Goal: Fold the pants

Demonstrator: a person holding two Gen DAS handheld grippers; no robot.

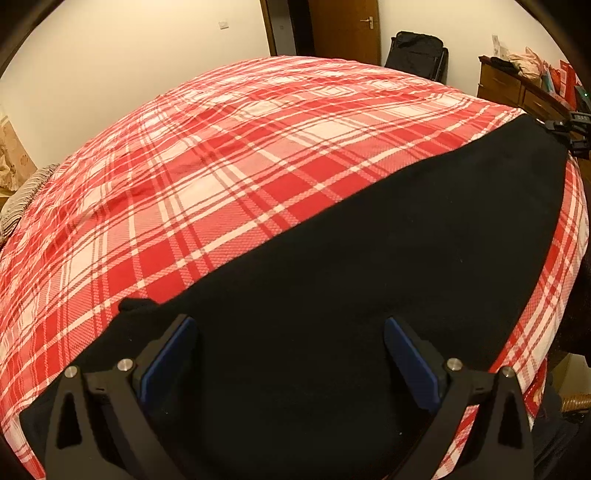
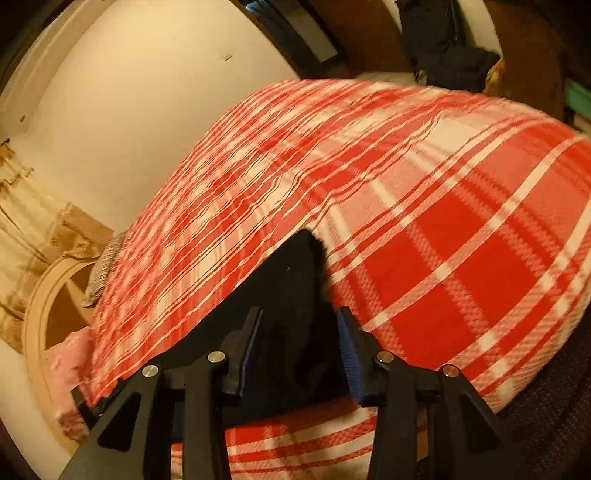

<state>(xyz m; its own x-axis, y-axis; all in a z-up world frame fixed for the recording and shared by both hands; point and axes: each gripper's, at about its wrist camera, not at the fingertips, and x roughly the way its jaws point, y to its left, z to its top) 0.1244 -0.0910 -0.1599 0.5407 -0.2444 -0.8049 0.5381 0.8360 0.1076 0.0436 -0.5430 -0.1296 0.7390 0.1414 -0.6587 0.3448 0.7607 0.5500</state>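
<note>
Black pants lie flat in a long band along the near edge of the bed, on a red and white plaid cover. My left gripper is open, hovering just above one end of the pants with nothing between its blue pads. My right gripper shows at the far end of the pants in the left wrist view. In the right wrist view the right gripper has its jaws part closed around the raised black end of the pants; the image is blurred.
The plaid bed cover fills both views. A cream wall, a wooden door, a black bag and a wooden dresser stand beyond the bed. A round wooden frame and pink cloth sit at the left.
</note>
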